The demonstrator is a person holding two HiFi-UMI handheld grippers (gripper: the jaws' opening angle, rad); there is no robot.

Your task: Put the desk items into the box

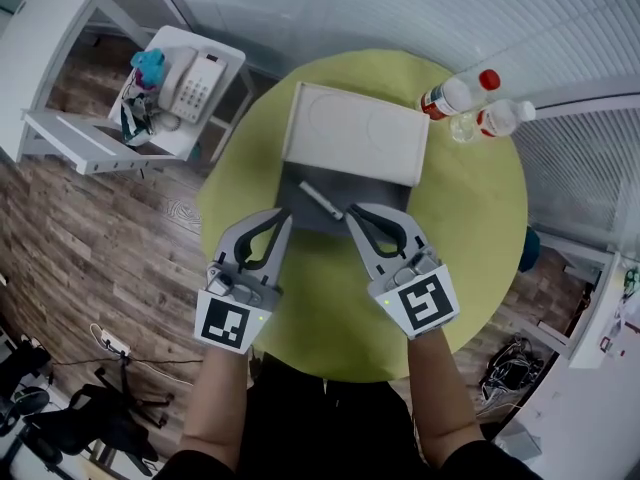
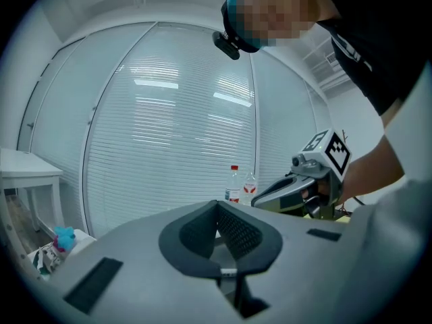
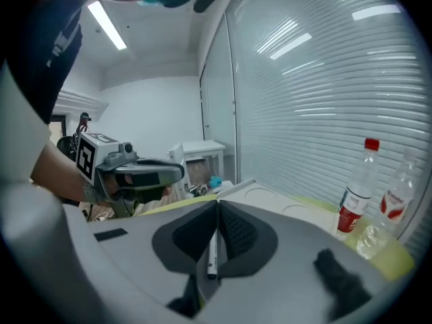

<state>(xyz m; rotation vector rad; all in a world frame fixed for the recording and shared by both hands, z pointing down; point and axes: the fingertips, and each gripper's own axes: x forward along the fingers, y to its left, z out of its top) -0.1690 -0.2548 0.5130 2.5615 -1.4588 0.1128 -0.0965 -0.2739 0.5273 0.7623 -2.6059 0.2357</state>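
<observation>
Right gripper [image 1: 350, 215] is recorded as clenched on a white pen [image 1: 322, 200]. In the right gripper view the pen [image 3: 212, 248] is seen pinched lengthwise between the jaws, its darker end toward the camera. In the head view the pen is angled away to the left over a grey surface [image 1: 300, 208] that lies against the near side of the white box [image 1: 355, 133], which is set toward the far edge of the green tabletop [image 1: 470, 218] (contact between pen and grey surface cannot be judged). Left gripper [image 1: 283, 215] is closed with nothing between its jaws and is held at the near left corner of the grey surface, just beside the right gripper. Two bottles [image 1: 455, 95] are noted close together at the far right edge of the tabletop.
</observation>
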